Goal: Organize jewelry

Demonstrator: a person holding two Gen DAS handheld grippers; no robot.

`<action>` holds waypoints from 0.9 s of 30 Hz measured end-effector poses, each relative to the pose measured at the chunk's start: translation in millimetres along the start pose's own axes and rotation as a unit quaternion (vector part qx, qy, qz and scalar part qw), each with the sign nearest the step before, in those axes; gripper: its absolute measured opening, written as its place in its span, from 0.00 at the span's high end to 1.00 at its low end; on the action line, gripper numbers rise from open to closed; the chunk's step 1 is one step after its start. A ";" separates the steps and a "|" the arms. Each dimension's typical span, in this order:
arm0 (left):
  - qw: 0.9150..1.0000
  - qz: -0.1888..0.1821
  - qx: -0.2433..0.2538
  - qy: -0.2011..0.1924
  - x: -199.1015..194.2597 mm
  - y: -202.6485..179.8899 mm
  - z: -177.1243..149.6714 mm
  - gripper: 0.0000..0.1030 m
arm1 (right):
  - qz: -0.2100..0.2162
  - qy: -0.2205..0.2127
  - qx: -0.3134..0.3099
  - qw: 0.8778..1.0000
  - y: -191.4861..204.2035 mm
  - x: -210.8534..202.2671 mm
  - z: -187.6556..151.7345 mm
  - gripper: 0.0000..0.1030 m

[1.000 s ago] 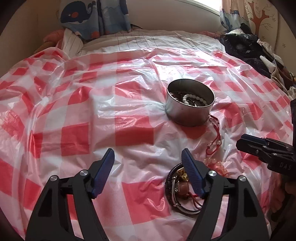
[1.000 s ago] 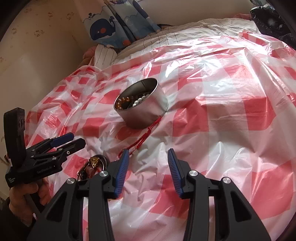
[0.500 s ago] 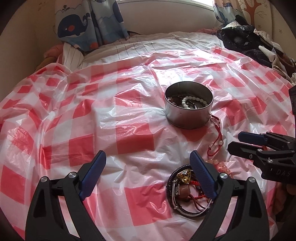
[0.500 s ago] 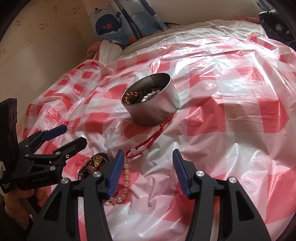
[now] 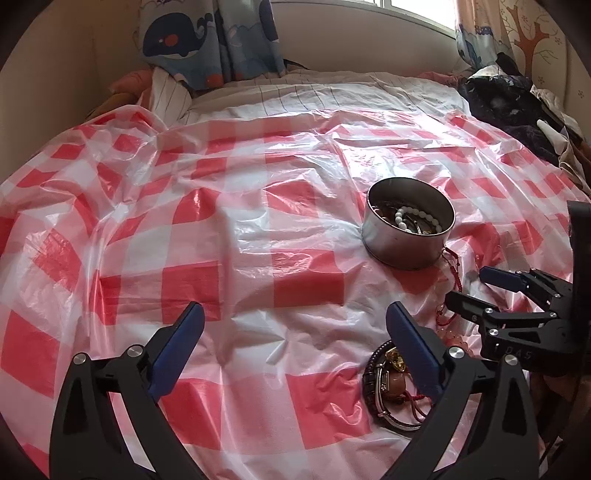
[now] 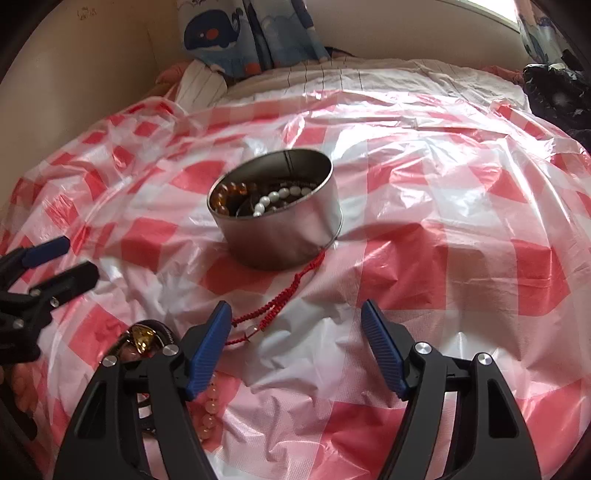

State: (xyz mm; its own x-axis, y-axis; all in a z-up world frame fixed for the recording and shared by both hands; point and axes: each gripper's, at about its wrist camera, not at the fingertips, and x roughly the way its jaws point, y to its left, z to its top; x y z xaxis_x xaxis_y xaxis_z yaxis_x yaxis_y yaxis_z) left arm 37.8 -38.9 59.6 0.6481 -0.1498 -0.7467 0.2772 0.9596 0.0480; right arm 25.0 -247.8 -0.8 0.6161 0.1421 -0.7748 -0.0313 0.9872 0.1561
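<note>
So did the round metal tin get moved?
Cannot tell. The round metal tin still sits on the same red square of the checked plastic sheet; it looks nearer, likely the camera moving.

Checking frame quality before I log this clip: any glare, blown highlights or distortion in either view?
Left wrist: window blown out, sheen on the plastic sheet, fisheye bending and dark corners. Right wrist: glare streaks on the sheet, tin sharp, same vignette.

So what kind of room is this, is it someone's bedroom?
Probably a bedroom, maybe a child's. The red-and-white checked plastic sheet lies over a striped bed cover, a blue whale-print curtain hangs by the window, and dark clothes are heaped at the side.
</note>
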 end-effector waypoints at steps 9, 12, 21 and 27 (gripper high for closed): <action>0.991 -0.011 0.128 0.033 2.9 -15.2 -8.3 0.08 | -0.064 0.061 -0.095 0.992 -7.8 -29.1 -29.0 0.28; 0.983 -0.067 0.163 0.053 3.3 -30.3 -17.4 0.08 | -0.055 0.043 -0.061 0.996 -24.8 -42.6 -29.0 0.28; 0.974 -0.106 0.192 0.061 4.6 -52.8 -29.5 0.08 | 0.017 0.016 -0.030 0.999 -8.0 -37.2 -21.8 0.28; 0.976 -0.099 0.186 0.063 7.1 -49.1 -26.8 0.08 | 0.016 0.022 -0.041 0.999 0.1 -27.4 -23.9 0.23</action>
State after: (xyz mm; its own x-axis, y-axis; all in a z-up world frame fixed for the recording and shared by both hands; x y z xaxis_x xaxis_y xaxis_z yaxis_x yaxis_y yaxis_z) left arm 9.7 -80.7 34.1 0.4693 -0.2708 -0.8405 0.6416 0.7585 0.1138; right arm -10.7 -249.9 5.8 0.5791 0.1744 -0.7964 -0.1155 0.9846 0.1316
